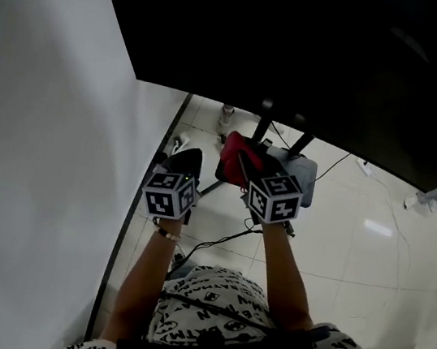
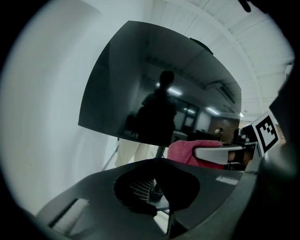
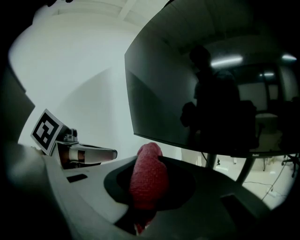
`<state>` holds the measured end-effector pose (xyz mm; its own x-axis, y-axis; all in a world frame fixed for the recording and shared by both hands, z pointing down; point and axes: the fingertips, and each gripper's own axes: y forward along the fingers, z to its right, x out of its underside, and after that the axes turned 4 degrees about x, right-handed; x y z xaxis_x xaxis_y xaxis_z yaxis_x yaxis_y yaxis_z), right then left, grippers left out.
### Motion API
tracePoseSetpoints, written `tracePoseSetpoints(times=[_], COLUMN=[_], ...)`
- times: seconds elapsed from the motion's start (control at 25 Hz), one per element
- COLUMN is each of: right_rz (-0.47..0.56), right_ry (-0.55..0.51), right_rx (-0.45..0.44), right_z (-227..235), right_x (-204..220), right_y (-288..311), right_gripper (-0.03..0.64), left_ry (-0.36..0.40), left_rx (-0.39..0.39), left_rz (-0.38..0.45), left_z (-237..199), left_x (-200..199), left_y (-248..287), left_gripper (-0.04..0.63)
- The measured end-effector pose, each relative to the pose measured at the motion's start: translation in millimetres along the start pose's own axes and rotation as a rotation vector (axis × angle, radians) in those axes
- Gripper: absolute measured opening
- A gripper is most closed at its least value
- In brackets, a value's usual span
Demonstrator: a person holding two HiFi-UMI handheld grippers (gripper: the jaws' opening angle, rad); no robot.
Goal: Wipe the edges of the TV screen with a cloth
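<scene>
TV [image 1: 304, 52] is dark and stands on a stand, beside a white wall [image 1: 35, 140] and above a shiny white floor [image 1: 355, 249]. The left hand-held gripper [image 1: 186, 160] has its jaws pressed together on nothing. The right hand-held gripper [image 3: 147, 157] squeezes a red cloth [image 3: 147, 180] just below the TV's bottom edge.

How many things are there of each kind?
TV screen: 1
red cloth: 1
grippers: 2, the left gripper, empty, and the right gripper, holding the red cloth
Total: 4
</scene>
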<state>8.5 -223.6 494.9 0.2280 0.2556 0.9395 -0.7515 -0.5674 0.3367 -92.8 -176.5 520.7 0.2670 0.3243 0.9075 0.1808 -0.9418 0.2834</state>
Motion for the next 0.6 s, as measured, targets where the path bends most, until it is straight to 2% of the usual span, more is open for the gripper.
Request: tracePoseSetpoints(times=[0.12, 0.4, 0.6], right_rz=[0.005, 0.009, 0.003], right_ry=[-0.001, 0.01, 0.003], right_rx=[0.015, 0.037, 0.06], right_z=[8.4, 39.7, 81.2], right_x=[5.9, 31.0, 81.9], right_y=[-10.8, -14.8, 13.3], right_gripper=[0.064, 0.064, 0.064], left_ry=[0.012, 0.013, 0.011], left_rx=[0.024, 0.035, 0.05], left_rz=[0.001, 0.014, 0.025], left_z=[20.8, 36.6, 25.8], left_x=[5.9, 27.3, 74.1], left_y=[3.2, 28.6, 84.9], left_gripper=[-0.002, -0.002, -0.002])
